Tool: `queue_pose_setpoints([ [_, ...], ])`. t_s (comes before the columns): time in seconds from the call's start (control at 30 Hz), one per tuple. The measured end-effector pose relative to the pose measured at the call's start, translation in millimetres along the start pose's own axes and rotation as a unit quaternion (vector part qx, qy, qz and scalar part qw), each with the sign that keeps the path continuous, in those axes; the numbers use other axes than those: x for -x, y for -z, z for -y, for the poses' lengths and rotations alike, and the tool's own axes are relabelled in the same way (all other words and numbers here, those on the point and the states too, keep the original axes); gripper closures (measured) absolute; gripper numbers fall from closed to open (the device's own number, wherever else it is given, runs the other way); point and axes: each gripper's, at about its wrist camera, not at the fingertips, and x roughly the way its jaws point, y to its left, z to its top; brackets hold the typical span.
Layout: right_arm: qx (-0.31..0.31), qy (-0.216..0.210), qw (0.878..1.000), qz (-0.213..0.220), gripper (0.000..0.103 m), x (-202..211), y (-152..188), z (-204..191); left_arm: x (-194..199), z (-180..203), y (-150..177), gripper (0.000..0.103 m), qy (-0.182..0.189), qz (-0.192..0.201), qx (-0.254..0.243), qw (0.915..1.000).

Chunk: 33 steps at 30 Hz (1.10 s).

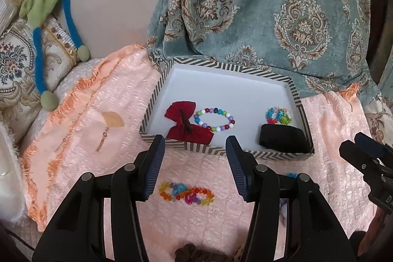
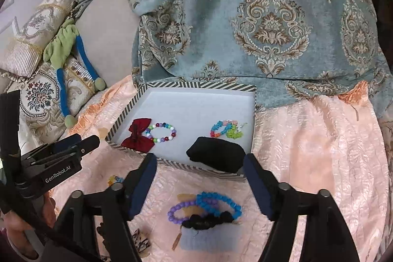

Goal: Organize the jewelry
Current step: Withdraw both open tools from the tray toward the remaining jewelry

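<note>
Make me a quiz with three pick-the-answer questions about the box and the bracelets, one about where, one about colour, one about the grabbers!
1. Where is the red bow?
A. Inside the striped box
B. On the pink blanket
C. On the green toy

2. What colour is the folded cloth in the box?
A. White
B. Black
C. Yellow

3. How is the right gripper?
A. Shut on a bracelet
B. Holding the bow
C. Open and empty

Answers:
1. A: the bow lies on the box's white floor beside the round bead bracelet.
2. B: it is a black bundle at the box's near edge.
3. C: its fingers stand apart above the blue and purple bracelets, touching nothing.
</note>
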Motion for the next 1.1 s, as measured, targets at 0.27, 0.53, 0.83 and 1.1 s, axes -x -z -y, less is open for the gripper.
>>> queue_pose_setpoints([
  [0.27, 0.013, 0.000, 1.000, 0.010, 0.031, 23, 12, -10, 24, -1, 13, 0.052, 0.004, 0.009, -0.004, 0.9999],
  [0.53, 0.023, 0.004, 1.000, 0.010, 0.031, 44, 24, -13, 49, -5, 24, 0.052, 0.026, 0.008, 0.002, 0.9996],
  [0.83, 0.033, -0.005, 0.999, 0.006, 0.031, 62, 40, -13, 68, -6, 44, 0.039, 0.070, -0.014, -0.005, 0.9974],
  [1.1, 0.024, 0.003, 1.000, -0.013, 0.031, 54, 47, 6, 67, -6, 77, 0.035, 0.106, -0.056, -0.020, 0.9925],
])
